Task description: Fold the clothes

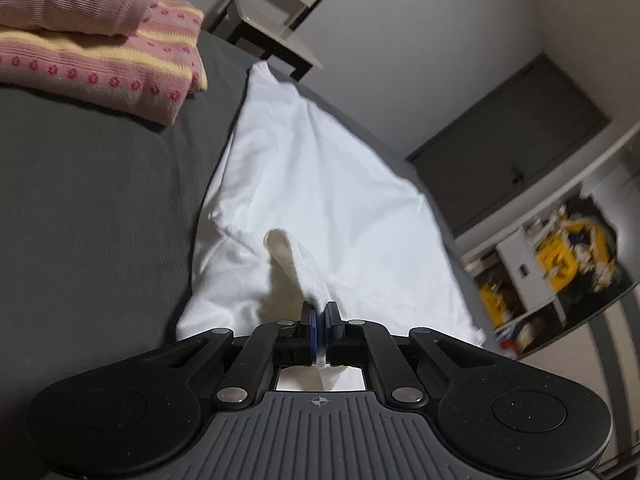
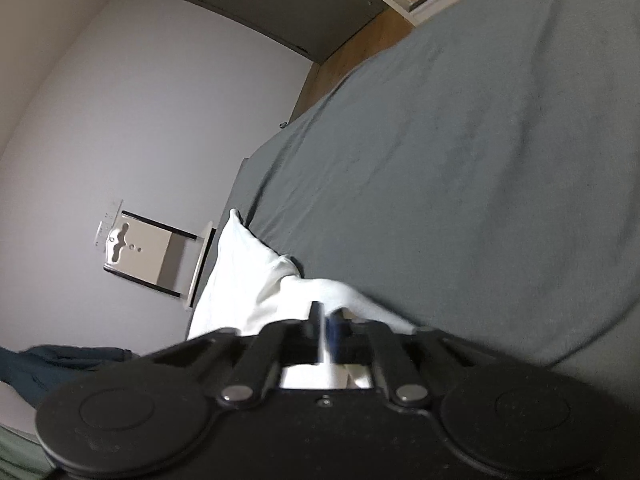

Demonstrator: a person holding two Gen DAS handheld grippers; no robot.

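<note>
At far left we see a folded pink stack resting on the grey bed. Beside it the white garment is spread over the bed, one pinch of it clamped between our left gripper fingers. Our right gripper likewise has its fingers clenched on the white cloth's edge.

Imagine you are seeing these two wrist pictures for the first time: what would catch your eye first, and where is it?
The white garment stands out most, bright against the dark grey bed, with the left claw shut on a pinch of it. At the upper left of the left view lies a stack of folded pink clothes. In the right view, the right claw also grips the white cloth.
</note>
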